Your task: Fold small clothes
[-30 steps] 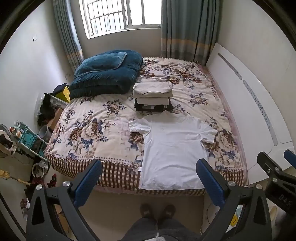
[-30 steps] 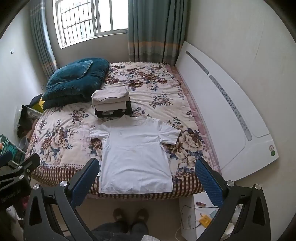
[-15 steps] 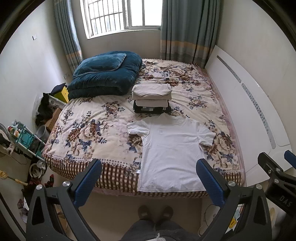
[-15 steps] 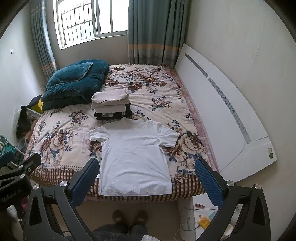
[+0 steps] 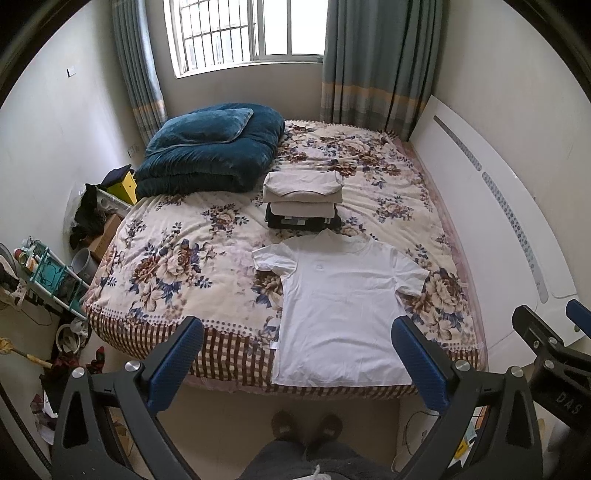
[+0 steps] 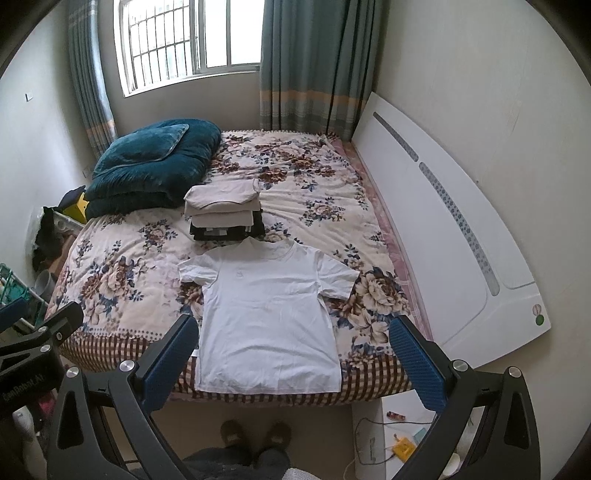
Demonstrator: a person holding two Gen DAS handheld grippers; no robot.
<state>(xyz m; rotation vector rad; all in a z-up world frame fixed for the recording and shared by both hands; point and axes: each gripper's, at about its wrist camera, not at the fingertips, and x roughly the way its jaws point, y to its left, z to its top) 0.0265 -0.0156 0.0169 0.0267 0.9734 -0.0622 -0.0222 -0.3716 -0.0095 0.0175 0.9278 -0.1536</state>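
Both fisheye cameras sit high above the foot of the floral-quilted bed (image 5: 192, 258), well back from it, each looking forward and downward along its own claw's wide-spread blue-padded fingers toward the barred window (image 5: 243, 33). The left wrist view stands slightly leftward, catching the right claw (image 5: 550, 332) at its right edge, while the right wrist view catches the left claw (image 6: 40, 328) at its left edge. Both share the bed, the flat white short-sleeved shirt (image 6: 266, 317) and the white curved headboard (image 6: 454, 251).
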